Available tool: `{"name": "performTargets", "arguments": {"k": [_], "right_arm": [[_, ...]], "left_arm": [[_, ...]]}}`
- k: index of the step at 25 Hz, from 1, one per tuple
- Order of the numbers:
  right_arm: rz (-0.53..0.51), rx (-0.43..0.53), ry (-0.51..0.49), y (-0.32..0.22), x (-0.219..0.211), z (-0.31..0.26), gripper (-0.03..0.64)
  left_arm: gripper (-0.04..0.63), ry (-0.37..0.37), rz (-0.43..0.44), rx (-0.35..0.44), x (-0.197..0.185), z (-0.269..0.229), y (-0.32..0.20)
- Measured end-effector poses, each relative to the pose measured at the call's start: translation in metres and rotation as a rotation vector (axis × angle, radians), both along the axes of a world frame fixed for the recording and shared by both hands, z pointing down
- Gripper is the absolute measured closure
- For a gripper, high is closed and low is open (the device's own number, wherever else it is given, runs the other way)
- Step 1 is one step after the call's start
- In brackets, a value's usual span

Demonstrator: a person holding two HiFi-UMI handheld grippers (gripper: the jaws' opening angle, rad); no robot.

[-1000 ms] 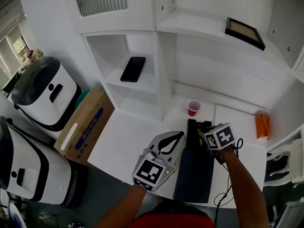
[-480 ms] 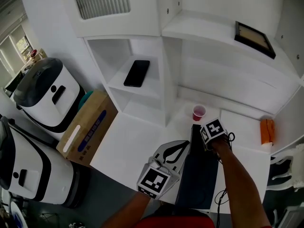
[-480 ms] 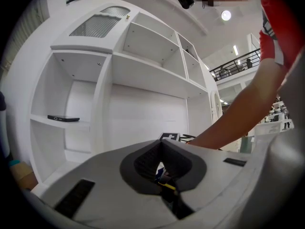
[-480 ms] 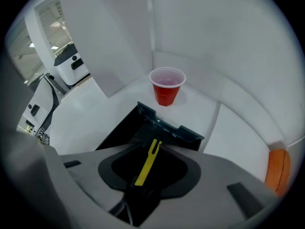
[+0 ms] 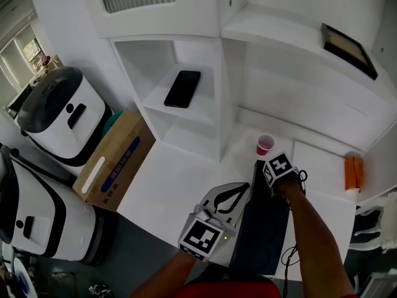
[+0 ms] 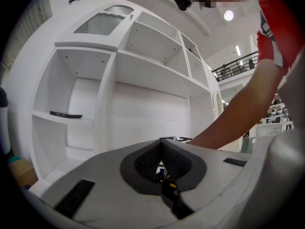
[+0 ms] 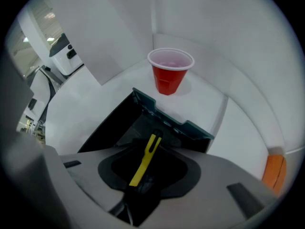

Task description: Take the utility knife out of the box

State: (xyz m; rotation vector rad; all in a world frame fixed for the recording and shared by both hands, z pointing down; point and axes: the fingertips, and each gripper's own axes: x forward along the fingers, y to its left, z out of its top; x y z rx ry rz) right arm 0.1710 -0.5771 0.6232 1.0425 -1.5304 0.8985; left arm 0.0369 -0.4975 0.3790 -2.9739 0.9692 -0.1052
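Note:
A long dark box [image 5: 260, 228] lies open on the white table [image 5: 167, 185]. My right gripper [image 5: 272, 179] points almost straight down over the box's far end, under its marker cube. In the right gripper view a yellow utility knife [image 7: 145, 159] lies on the dark box floor inside the teal-edged box wall [image 7: 174, 121]. It shows in the wide gap of my right gripper [image 7: 150, 148], whose jaws stand open and clear of it. My left gripper [image 5: 240, 189] rests level beside the box's left edge; its tips [image 6: 162, 141] meet with nothing held.
A red cup [image 5: 265, 144] stands just beyond the box, an orange object [image 5: 352, 172] far right. White shelving rises behind, with a black phone [image 5: 182, 88] on a shelf. A cardboard box [image 5: 111, 160] and white machines [image 5: 59, 113] stand left of the table.
My right gripper has sunk toward the box's far end and tipped further down. The left gripper has stayed put.

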Motion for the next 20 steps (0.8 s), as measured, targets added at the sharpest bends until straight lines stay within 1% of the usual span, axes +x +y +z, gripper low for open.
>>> {"name": "performTargets", "arguments": {"k": [2, 5, 6, 8, 10, 13, 16, 20], "right_arm": [[-0.024, -0.005, 0.019, 0.0, -0.001, 0.002, 0.492], [-0.039, -0.006, 0.014, 0.0, -0.003, 0.002, 0.5], [-0.044, -0.004, 0.013, 0.0, -0.005, 0.002, 0.513], [-0.054, 0.002, 0.015, 0.001, -0.007, 0.002, 0.534], [-0.063, 0.009, 0.018, 0.001, -0.008, 0.002, 0.534], [-0.067, 0.027, 0.013, 0.001, -0.007, 0.0, 0.535], [-0.063, 0.081, -0.012, 0.0, -0.008, -0.006, 0.537], [-0.023, 0.207, -0.116, -0.002, -0.009, -0.033, 0.535]], "left_arm": [[0.557, 0.0, -0.004, -0.003, 0.0, 0.003, -0.001], [0.557, 0.003, -0.007, -0.006, 0.0, 0.004, -0.003], [0.557, 0.007, -0.008, -0.011, 0.0, 0.003, -0.003], [0.558, 0.023, -0.019, -0.049, 0.001, 0.004, -0.002], [0.557, 0.032, -0.028, -0.074, 0.001, 0.004, -0.002], [0.558, 0.026, -0.027, -0.064, 0.0, 0.004, -0.002], [0.557, 0.023, -0.022, -0.049, 0.001, 0.002, -0.001], [0.557, 0.024, -0.013, -0.044, 0.004, -0.002, 0.001]]}}
